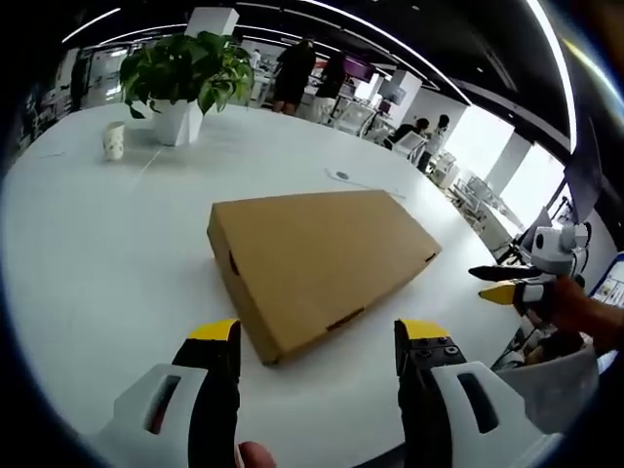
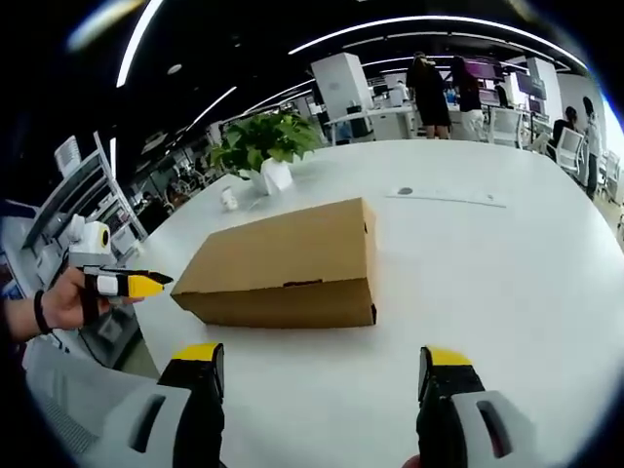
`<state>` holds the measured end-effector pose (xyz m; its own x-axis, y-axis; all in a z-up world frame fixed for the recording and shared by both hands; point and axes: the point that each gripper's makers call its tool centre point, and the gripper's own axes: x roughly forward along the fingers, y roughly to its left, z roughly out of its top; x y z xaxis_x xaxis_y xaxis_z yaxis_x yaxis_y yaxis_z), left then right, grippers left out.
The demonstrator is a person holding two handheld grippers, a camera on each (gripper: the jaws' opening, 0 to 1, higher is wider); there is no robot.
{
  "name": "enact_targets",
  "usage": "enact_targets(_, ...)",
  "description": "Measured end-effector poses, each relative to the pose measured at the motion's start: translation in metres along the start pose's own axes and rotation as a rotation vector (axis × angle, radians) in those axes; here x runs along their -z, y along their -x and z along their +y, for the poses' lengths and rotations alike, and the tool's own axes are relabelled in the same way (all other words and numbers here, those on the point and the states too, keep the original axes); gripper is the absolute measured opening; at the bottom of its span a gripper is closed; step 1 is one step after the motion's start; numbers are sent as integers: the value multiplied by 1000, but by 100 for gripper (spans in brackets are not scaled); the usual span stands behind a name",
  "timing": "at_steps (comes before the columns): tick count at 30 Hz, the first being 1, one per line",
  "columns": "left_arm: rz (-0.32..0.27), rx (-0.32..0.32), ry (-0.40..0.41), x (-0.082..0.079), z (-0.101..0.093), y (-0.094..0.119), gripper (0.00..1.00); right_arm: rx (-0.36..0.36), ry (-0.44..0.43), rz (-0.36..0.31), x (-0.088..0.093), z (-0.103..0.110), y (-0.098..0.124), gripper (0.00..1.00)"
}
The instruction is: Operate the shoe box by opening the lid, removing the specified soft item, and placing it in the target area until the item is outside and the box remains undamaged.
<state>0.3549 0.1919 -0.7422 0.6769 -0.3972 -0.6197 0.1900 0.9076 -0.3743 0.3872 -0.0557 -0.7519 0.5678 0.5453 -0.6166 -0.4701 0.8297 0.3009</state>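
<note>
Resting shut: shoe box (image 1: 317,263) on table (image 1: 97,253) | left tool (image 1: 317,336) wide | right tool (image 2: 320,361) wide

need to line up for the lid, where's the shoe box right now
The shoe box lies closed on the white table, straight ahead of both open grippers. In the left gripper view it sits centre, with the potted plant and paper cup beyond it.

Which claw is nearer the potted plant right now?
Probably left, though it's close. The left claw faces the shoe box with the potted plant straight beyond it. The right claw sits at the box's long side, plant past the far corner. Both open.
</note>
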Motion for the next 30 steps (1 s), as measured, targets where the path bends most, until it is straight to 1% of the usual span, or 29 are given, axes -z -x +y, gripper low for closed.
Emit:
enact_targets(4,14,1,3,4,3,-4,65,-5,13,7,-5,-4,-11,80)
enact_targets(7,13,7,12,4,4,-7,65,-6,35,15,-8,-7,-17,79)
enact_targets(10,27,7,-2,6,6,-11,65,-8,51,23,-11,-10,-24,77)
enact_targets(17,47,10,-8,12,10,-19,64,-16,69,34,-17,-14,-44,75)
enact_targets(20,55,13,-13,13,11,-22,64,-23,73,31,-19,-10,-50,75)
enact_targets(27,76,21,-42,16,11,-30,62,-46,123,30,-23,-1,-61,71)
enact_targets(29,77,21,-48,15,12,-31,60,-51,134,25,-25,1,-63,68)
enact_targets(30,76,21,-48,14,12,-32,60,-60,142,19,-27,3,-64,65)
